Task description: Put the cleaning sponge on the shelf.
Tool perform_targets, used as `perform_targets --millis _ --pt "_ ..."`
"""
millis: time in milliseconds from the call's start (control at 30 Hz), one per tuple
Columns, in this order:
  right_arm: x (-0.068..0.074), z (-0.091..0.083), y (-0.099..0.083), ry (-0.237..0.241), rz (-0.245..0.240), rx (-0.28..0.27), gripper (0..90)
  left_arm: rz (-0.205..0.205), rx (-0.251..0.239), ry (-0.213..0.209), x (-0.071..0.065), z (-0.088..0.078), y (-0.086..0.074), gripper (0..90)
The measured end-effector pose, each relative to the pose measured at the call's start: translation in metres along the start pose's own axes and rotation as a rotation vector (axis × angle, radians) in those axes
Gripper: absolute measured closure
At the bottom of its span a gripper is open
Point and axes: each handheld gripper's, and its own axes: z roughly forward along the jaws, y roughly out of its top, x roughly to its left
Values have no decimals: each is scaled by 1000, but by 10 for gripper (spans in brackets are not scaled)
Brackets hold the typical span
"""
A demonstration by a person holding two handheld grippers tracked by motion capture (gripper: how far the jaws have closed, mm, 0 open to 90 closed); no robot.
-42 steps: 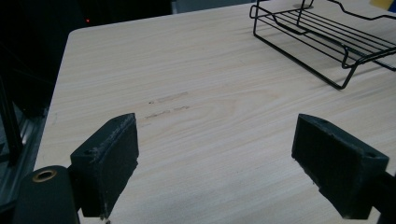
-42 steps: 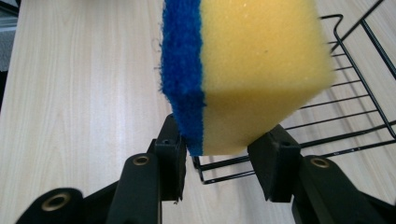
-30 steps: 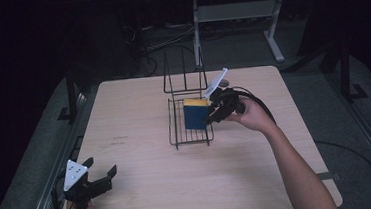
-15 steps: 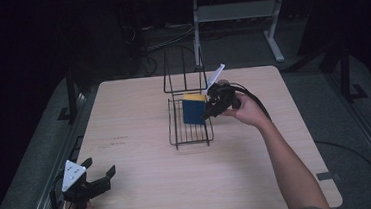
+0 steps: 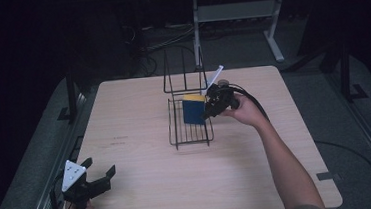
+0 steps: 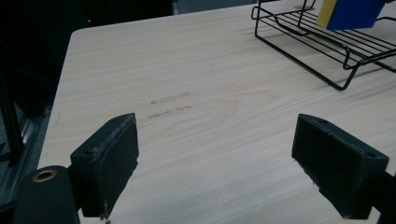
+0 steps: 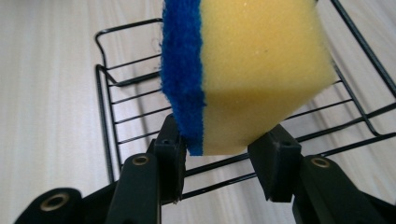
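A yellow sponge with a blue scouring face (image 5: pixel 192 112) hangs over the black wire rack (image 5: pixel 190 131) in the middle of the table. My right gripper (image 5: pixel 212 106) comes in from the right and is shut on it. In the right gripper view the pads (image 7: pixel 170 149) pinch the lower end of the sponge (image 7: pixel 252 70), with the rack's bars (image 7: pixel 130 116) just below. My left gripper (image 5: pixel 98 177) rests at the table's near left corner, open and holding nothing. In the left gripper view its jaws (image 6: pixel 224 154) stand wide apart over bare wood.
The rack has an upright wire back (image 5: pixel 183 74) at its far end. In the left gripper view the rack (image 6: pixel 327 46) and the sponge (image 6: pixel 350 11) appear at the top right. The wooden table (image 5: pixel 134 113) has dark floor and a metal stand (image 5: pixel 236 15) beyond it.
My right gripper has shifted slightly left and down with the sponge, over the rack. The left gripper has stayed where it was.
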Motion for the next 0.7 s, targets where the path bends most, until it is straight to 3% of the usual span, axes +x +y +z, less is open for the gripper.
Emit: perform_targets --millis 467,600,700 --pt "-5 9 -3 13 16 22 557 3 -1 -1 0 -1 1 141" --pt "-4 9 -3 -6 24 31 445 4 -3 -1 1 -1 1 141" --pt "-3 8 -3 -2 32 26 423 3 -2 -2 0 -1 1 141"
